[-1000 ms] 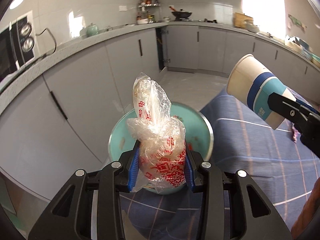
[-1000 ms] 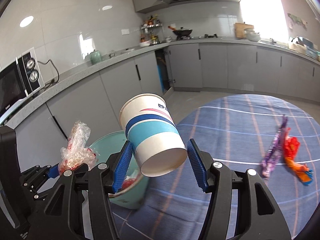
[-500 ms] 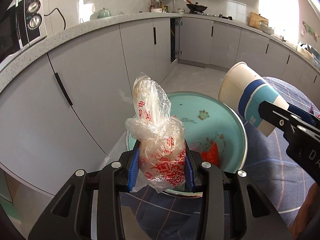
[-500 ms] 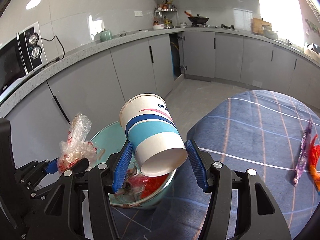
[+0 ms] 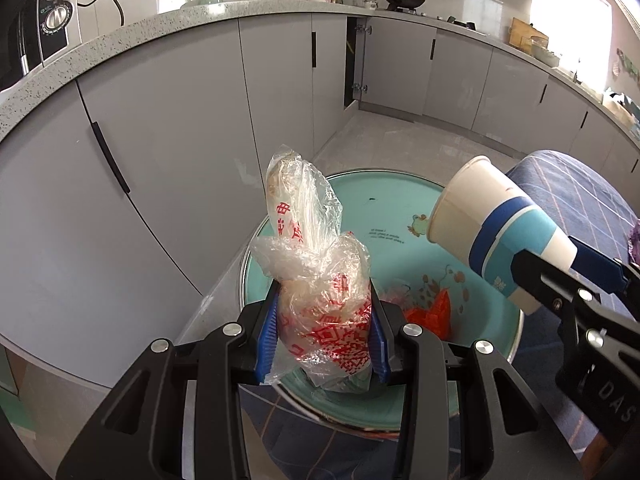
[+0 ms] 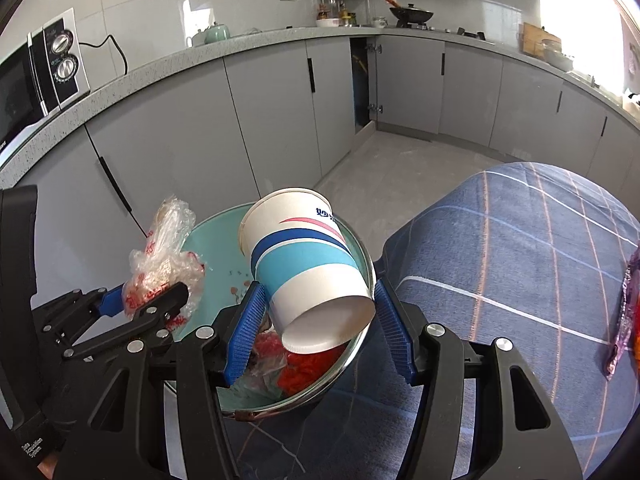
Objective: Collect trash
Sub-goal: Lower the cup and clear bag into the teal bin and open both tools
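My left gripper [image 5: 323, 330] is shut on a crumpled clear plastic bag with red print [image 5: 320, 280] and holds it over the near rim of a teal basin [image 5: 384, 208]. My right gripper [image 6: 318, 330] is shut on a white paper cup with blue bands [image 6: 308, 268], tilted, mouth away from me, above the same basin [image 6: 208, 240]. The cup also shows in the left wrist view [image 5: 496, 232], and the bag in the right wrist view [image 6: 164, 256]. Red and clear wrappers [image 5: 432, 312] lie inside the basin.
The basin sits at the edge of a table with a blue checked cloth [image 6: 520, 260]. A purple wrapper [image 6: 624, 308] lies on the cloth at the right. Grey kitchen cabinets [image 6: 180, 152] and floor lie beyond the table edge. A microwave [image 6: 36, 76] stands on the counter.
Both grippers have moved forward and down over the basin, which now fills more of both views. The bag and the cup remain held.
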